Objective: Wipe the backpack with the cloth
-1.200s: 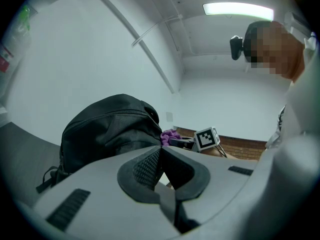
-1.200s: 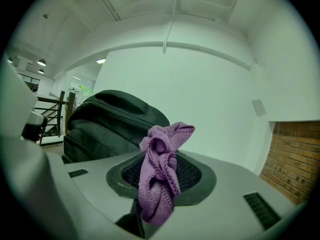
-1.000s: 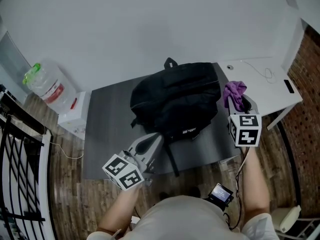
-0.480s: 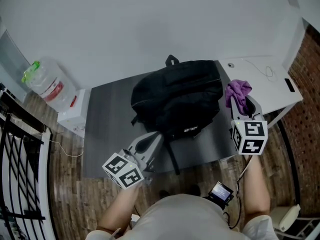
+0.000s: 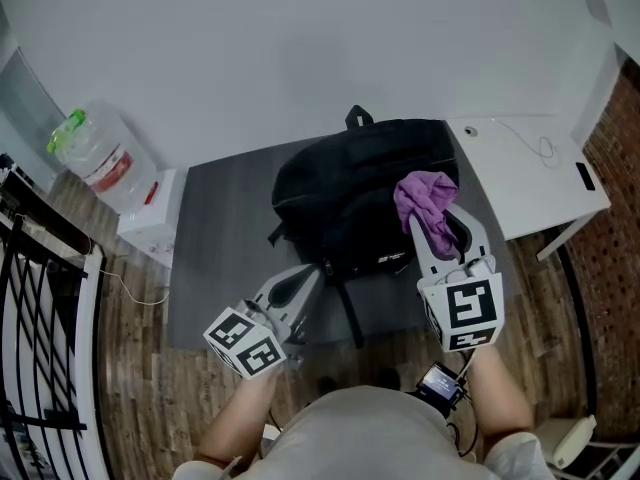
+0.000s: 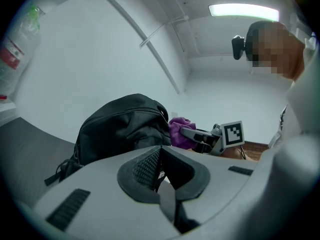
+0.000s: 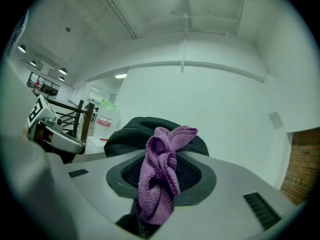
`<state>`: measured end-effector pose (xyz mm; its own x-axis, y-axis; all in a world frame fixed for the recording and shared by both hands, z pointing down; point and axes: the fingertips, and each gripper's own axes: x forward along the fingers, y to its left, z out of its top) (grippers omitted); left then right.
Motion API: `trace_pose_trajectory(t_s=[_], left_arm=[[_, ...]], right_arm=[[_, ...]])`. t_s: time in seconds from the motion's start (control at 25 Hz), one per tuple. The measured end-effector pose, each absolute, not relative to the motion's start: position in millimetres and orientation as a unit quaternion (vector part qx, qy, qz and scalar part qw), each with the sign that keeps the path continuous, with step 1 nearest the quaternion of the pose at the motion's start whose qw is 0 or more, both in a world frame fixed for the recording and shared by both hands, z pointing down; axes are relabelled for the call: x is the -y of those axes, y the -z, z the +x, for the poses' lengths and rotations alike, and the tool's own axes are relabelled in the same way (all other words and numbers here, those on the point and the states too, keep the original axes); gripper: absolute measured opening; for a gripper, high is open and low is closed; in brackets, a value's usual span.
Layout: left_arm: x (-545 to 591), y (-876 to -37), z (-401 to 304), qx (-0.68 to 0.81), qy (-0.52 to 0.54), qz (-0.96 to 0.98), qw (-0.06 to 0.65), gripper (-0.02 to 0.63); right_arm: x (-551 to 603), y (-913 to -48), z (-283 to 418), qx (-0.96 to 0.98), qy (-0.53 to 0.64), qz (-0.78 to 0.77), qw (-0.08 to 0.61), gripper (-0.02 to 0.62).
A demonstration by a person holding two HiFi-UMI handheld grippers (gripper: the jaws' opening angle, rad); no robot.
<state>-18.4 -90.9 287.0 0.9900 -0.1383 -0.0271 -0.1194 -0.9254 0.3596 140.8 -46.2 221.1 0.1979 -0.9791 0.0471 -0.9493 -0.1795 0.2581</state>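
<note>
A black backpack (image 5: 365,193) lies on a dark grey table (image 5: 220,258); it also shows in the left gripper view (image 6: 125,126) and behind the cloth in the right gripper view (image 7: 130,129). My right gripper (image 5: 432,230) is shut on a bunched purple cloth (image 5: 425,200), held over the backpack's right part. The cloth (image 7: 160,176) hangs between the pads in the right gripper view. My left gripper (image 5: 298,290) is shut with nothing in it, at the backpack's near left corner, by a strap (image 5: 345,313). In the left gripper view its jaws stand together and the cloth (image 6: 179,131) shows beyond.
A white desk (image 5: 530,173) with a thin cable adjoins the table on the right. A water jug (image 5: 95,163) stands on a white unit at the left, with black railing (image 5: 40,298) at the far left. A small device (image 5: 440,383) hangs by my body.
My right gripper has swung left with the purple cloth, from beside the backpack's right edge to over the backpack. The left gripper has stayed in place.
</note>
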Motion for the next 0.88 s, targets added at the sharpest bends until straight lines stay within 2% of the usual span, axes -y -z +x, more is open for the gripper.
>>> trace_pose_trajectory(t_s=[0.28,0.52,0.88], left_arm=[[99,-295,-37,0.087,0.028,0.977,0.194,0.005],[105,-300,-50,0.103,0.028,0.974,0.198,0.005],[105,-306,-58,0.110,0.023,0.973,0.203,0.005]], right_arm=[[68,-236,64,0.695,0.075,0.704,0.124,0.130],[83,-253,16,0.736,0.084,0.653,0.161,0.130],[97,-289,8,0.736,0.064,0.650,0.178,0.130]])
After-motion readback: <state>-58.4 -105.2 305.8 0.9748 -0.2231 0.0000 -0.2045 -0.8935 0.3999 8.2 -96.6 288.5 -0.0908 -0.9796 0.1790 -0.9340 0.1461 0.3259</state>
